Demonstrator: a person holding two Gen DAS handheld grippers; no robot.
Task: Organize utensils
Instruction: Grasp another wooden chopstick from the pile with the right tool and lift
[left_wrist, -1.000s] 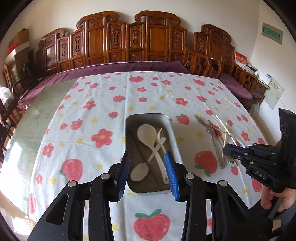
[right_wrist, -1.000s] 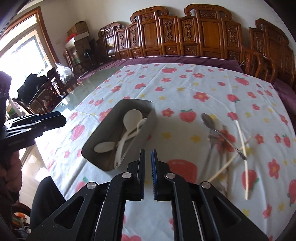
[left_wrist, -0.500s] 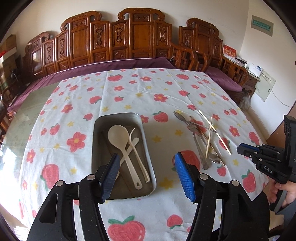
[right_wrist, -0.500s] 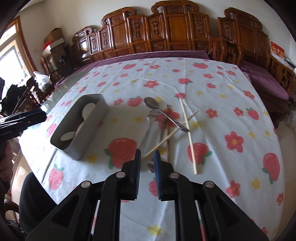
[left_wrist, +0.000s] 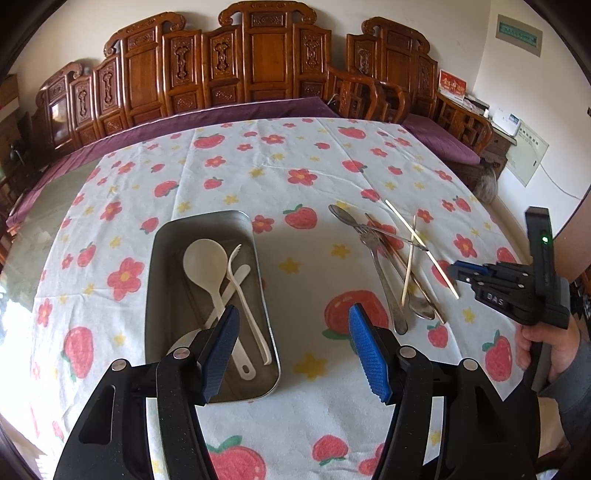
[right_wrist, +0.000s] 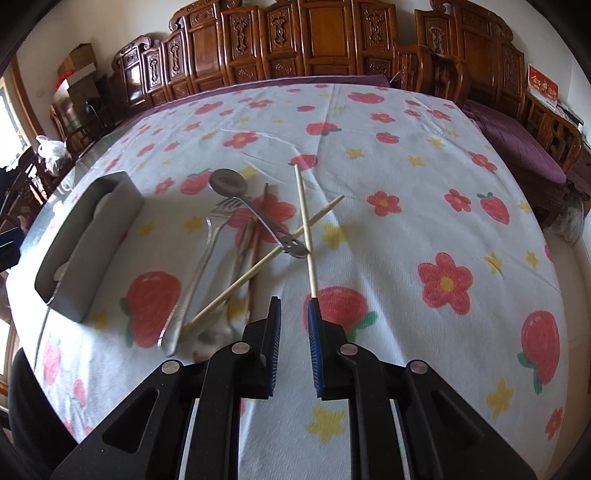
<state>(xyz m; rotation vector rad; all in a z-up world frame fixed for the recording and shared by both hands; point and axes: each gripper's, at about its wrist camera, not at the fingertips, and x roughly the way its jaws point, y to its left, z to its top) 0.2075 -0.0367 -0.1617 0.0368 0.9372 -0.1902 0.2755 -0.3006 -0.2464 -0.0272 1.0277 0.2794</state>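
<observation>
A metal tray (left_wrist: 159, 258) on the strawberry tablecloth holds a cream plastic spoon (left_wrist: 205, 258), fork (left_wrist: 243, 295) and knife. My left gripper (left_wrist: 291, 321) hovers open over the tray's near right corner, nothing between its blue pads. To the right lies a loose pile: a metal spoon (right_wrist: 227, 182), a metal fork (right_wrist: 207, 236), two pale chopsticks (right_wrist: 304, 221) crossed, darker sticks beneath. My right gripper (right_wrist: 293, 306) hangs just above the pile's near end, jaws parted by a narrow gap and empty. One chopstick's near tip lies right by its right finger. The right gripper (left_wrist: 458, 267) also shows in the left wrist view.
Carved wooden chairs (left_wrist: 258, 62) line the table's far side, behind a purple cloth strip (left_wrist: 221, 114). A hand (left_wrist: 535, 339) holds the right gripper at the table's right edge. Bare tablecloth (right_wrist: 424, 184) stretches right of the pile.
Left gripper's jaws have widened and it has shifted right, past the tray's edge. Right gripper has swung right and down from the tray to the pile, its jaws parting slightly.
</observation>
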